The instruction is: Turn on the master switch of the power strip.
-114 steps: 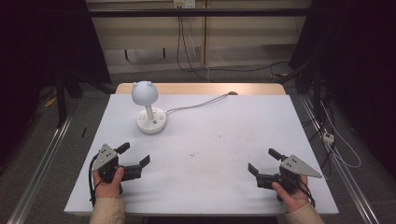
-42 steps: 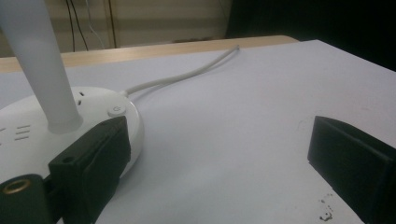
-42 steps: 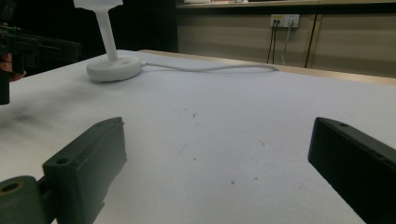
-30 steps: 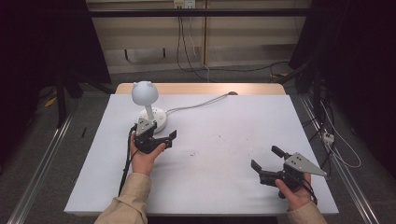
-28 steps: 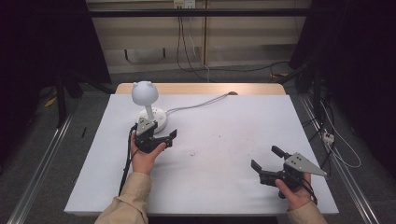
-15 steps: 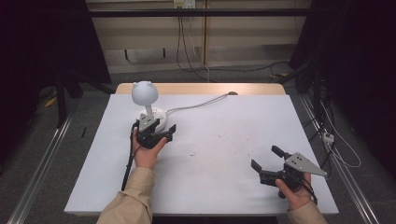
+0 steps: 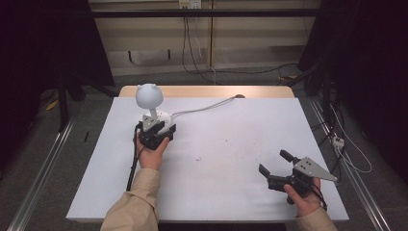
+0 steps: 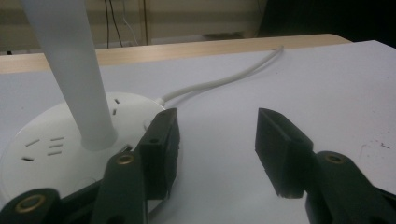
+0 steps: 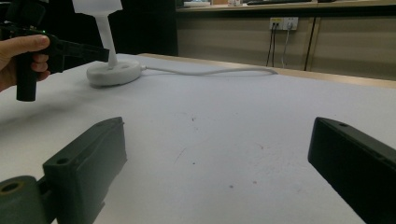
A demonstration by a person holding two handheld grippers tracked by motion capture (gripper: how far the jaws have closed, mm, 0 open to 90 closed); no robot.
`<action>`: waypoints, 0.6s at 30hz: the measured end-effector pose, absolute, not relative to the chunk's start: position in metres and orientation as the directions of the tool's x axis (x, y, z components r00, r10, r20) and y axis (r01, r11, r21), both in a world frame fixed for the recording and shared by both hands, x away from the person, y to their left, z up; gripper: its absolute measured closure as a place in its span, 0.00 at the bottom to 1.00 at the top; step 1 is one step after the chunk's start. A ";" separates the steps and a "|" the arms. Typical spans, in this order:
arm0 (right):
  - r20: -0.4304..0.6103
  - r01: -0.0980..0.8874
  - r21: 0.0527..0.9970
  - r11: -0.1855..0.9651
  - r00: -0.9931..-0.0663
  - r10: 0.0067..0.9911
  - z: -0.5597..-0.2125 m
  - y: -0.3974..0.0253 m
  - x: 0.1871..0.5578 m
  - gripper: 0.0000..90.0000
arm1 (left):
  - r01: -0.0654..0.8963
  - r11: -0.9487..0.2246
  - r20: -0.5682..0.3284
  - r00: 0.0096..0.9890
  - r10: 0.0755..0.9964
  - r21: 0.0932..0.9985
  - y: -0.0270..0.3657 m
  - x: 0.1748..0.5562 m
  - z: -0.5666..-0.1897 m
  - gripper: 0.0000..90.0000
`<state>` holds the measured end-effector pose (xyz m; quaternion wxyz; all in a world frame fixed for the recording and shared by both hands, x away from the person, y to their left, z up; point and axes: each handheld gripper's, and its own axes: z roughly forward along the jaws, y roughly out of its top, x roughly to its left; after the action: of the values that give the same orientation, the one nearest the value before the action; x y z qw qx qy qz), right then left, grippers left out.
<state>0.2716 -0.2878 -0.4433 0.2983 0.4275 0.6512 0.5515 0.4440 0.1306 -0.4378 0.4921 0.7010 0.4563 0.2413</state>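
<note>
Lamp (image 7: 150,101) stands near the bench's (image 7: 231,192) far left corner: white round base with sockets, slim stem, ball head, cord trailing to the far edge. My left gripper (image 8: 212,140) has come up from the near edge to the base; its fingers gape wide, one overlapping the rim, holding nothing. I judge a press or grasp is next. Right gripper (image 7: 274,166) waits, spread and empty, near the near right corner.

Lab: dark curtains (image 7: 43,43), floor rails (image 7: 41,173), cabled wall sockets (image 7: 190,4).
</note>
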 end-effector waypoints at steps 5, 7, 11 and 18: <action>0.085 0.225 0.974 0.021 -0.453 0.887 -0.443 -0.288 0.272 0.04 | 0.413 -0.073 -0.138 0.457 0.879 0.908 0.128 0.448 -0.435 0.65; 0.085 0.225 0.974 0.021 -0.453 0.887 -0.443 -0.288 0.272 0.04 | 0.419 -0.069 -0.140 0.447 0.884 0.905 0.127 0.450 -0.435 0.68; 0.083 0.224 0.974 0.023 -0.454 0.887 -0.443 -0.288 0.271 0.04 | 0.428 -0.081 -0.131 0.443 0.887 0.900 0.126 0.454 -0.436 0.72; 0.085 0.226 0.974 0.022 -0.454 0.887 -0.443 -0.288 0.271 0.05 | 0.429 -0.096 -0.115 0.440 0.890 0.898 0.125 0.460 -0.435 0.83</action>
<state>0.2713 -0.2883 -0.4427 0.2991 0.4284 0.6493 0.5527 0.4595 0.1251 -0.4346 0.4795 0.7002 0.4710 0.2407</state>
